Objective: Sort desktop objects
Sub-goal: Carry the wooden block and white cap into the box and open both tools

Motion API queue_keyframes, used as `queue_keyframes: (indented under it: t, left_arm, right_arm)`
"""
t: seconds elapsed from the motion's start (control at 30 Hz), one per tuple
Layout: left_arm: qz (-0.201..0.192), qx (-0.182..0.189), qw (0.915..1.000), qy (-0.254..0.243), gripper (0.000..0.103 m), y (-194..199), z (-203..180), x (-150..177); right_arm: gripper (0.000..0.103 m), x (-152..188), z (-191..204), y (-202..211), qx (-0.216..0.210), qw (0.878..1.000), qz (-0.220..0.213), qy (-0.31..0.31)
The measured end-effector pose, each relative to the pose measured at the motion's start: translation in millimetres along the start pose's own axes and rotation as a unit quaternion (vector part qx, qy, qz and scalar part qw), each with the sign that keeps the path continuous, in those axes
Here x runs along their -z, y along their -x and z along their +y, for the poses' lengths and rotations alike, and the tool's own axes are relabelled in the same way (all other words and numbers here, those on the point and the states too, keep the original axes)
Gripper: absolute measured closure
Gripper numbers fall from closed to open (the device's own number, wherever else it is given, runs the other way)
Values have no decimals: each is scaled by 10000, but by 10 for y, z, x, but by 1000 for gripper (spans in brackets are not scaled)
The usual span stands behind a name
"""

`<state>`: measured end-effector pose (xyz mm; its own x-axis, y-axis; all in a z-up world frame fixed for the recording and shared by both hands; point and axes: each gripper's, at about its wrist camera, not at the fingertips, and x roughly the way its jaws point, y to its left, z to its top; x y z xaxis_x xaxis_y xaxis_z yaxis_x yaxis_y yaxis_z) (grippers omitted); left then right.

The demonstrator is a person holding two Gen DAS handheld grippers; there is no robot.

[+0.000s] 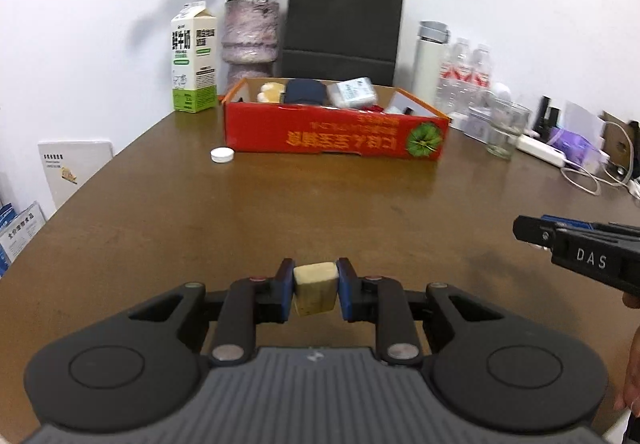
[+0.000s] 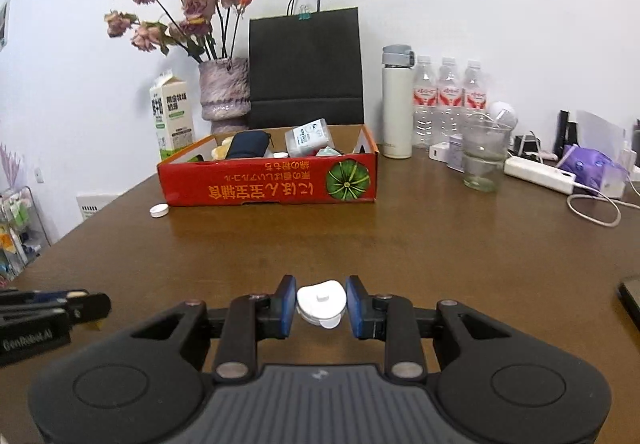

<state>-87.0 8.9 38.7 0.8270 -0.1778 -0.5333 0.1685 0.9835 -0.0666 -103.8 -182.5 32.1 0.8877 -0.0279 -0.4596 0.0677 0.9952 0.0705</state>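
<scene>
My left gripper (image 1: 315,288) is shut on a small beige block (image 1: 315,286), held just above the brown table (image 1: 280,212). My right gripper (image 2: 321,302) is shut on a white plastic piece (image 2: 321,300) with a small peg. Far ahead stands a red cardboard box (image 1: 332,132), also in the right wrist view (image 2: 268,184), with several items inside. A white cap (image 1: 222,155) lies on the table left of the box; it also shows in the right wrist view (image 2: 159,210). The right gripper (image 1: 524,230) shows side-on at the right of the left wrist view.
Behind the box stand a milk carton (image 1: 195,60), a vase of dried roses (image 1: 250,40) and a black paper bag (image 1: 342,28). At the right are a white flask (image 2: 397,104), water bottles (image 2: 448,100), a glass (image 2: 482,156), a power strip (image 2: 536,174) and cables.
</scene>
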Motion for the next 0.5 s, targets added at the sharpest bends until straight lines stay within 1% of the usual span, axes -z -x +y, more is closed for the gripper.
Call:
queue_keyframes:
  t: [0.13, 0.27, 0.33, 0.43, 0.5]
  left_arm:
    - [-19, -16, 10000, 65, 80, 165, -46, 106]
    - [-246, 15, 9996, -132, 80, 371, -141, 145]
    - [-273, 76, 9994, -206, 80, 387, -190, 149]
    - [-209, 54, 9996, -155, 80, 327, -256, 192]
    - [-264, 53, 9996, -51, 80, 332, -283, 227]
  right_arm:
    - [77, 105, 8, 210, 3, 10000, -14, 94]
    - [77, 134, 22, 381, -16, 9998, -126, 156]
    - [77, 148, 30, 441, -31, 9998, -154, 140]
    - [77, 156, 25, 503, -26, 9997, -201, 124]
    - [77, 157, 11, 548, 5, 9996, -229, 149]
